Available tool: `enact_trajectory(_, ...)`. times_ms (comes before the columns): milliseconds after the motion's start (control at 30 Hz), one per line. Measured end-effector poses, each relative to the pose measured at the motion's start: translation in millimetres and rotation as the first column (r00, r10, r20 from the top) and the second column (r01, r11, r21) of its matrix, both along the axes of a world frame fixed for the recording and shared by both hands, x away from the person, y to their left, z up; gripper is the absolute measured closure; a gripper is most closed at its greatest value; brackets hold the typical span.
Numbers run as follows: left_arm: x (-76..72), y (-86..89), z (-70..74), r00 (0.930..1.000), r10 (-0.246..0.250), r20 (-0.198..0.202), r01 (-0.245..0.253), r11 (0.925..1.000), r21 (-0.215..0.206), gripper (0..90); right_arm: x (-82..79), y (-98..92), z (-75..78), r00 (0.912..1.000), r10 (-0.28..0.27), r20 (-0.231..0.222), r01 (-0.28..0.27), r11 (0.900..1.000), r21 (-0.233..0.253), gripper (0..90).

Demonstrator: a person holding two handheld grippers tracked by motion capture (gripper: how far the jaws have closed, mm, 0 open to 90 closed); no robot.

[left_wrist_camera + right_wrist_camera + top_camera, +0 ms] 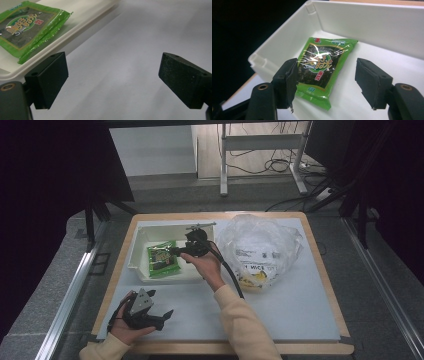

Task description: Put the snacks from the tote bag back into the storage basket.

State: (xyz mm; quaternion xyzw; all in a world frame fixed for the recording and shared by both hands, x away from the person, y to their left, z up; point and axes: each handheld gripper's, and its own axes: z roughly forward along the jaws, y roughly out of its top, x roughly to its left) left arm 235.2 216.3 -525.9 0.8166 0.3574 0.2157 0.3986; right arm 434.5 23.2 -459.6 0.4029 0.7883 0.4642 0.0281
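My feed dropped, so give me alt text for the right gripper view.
A green snack packet lies flat in a white bin, between and beyond the open jaws of the right gripper. Neither jaw clearly grips it.

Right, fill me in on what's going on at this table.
A person works two handheld grippers. The right gripper hangs open inside the white bin, over a green seaweed snack packet lying flat on the bin floor. The left gripper is open above the white tabletop. A clear plastic bag sits beside the bin.

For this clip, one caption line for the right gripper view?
Open right gripper above a green seaweed packet lying in a white bin.
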Motion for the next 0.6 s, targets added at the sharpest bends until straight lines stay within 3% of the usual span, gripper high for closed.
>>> enact_trajectory(133, 0.7, 1.6, 0.6, 0.9998, 0.017, -0.001, -0.017, 0.9998, -0.013, 8.8, -8.9, -13.2, 7.2, 0.9993, -0.001, 0.038, -0.001, 1.000, 0.029, 37.4)
enact_trajectory(267, 0.7, -0.7, -0.6, 0.9999, 0.012, 0.000, -0.012, 0.9999, 0.009, 8.5, -20.6, -31.0, 17.3, 0.9968, 0.005, 0.080, -0.008, 0.999, 0.034, 37.7)
enact_trajectory(367, 1.2, -1.7, -1.5, 0.9999, 0.010, -0.001, -0.010, 0.9998, 0.018, 8.2, -31.1, -49.5, 24.0, 0.9962, 0.010, 0.086, -0.014, 0.999, 0.045, 37.3)
enact_trajectory(400, 1.4, -1.9, -1.8, 0.9999, 0.012, -0.001, -0.012, 0.9997, 0.021, 8.1, -39.5, -63.7, 27.4, 0.9954, 0.008, 0.096, -0.012, 0.999, 0.047, 37.0)
enact_trajectory(433, 1.6, -2.0, -1.9, 0.9999, 0.014, -0.003, -0.013, 0.9996, 0.025, 8.1, -39.5, -63.7, 27.4, 0.9954, 0.008, 0.096, -0.012, 0.999, 0.047, 37.0)
enact_trajectory(533, 2.0, -3.4, -2.9, 0.9998, 0.020, -0.003, -0.020, 0.9993, 0.030, 8.0, -58.1, -92.7, 29.5, 0.9925, -0.001, 0.122, -0.002, 1.000, 0.028, 36.0)
enact_trajectory(600, 2.4, -4.2, -3.3, 0.9997, 0.022, -0.007, -0.021, 0.9991, 0.037, 8.0, -63.1, -99.8, 29.3, 0.9926, -0.006, 0.121, 0.004, 1.000, 0.020, 35.8)
